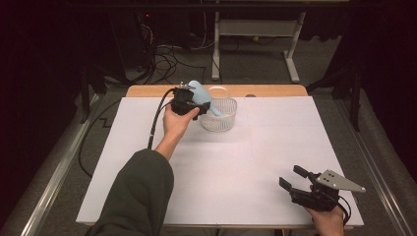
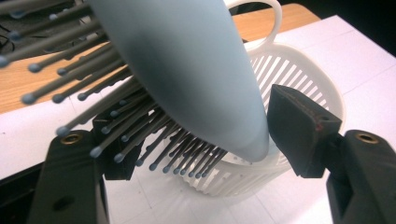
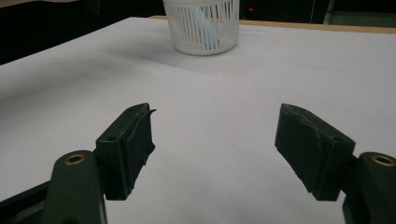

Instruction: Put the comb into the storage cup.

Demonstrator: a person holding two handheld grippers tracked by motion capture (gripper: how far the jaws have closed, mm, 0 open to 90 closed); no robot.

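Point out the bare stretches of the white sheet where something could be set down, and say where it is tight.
The white sheet lies bare across its middle, between the basket at the far edge and the right gripper at the near right corner. The far right quarter beyond that gripper is free too. It is crowded at the basket, where the left gripper has the hairbrush between its jaws.

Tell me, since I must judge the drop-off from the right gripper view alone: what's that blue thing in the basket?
Observer: A hairbrush, handle down in the basket, head above the rim.
Operator: Released?
Observer: The left tool is at the head, bristles between its jaws; whether the pads press is unclear.
Operator: Where's my tool?
Observer: The right tool is over the white sheet's near right corner.
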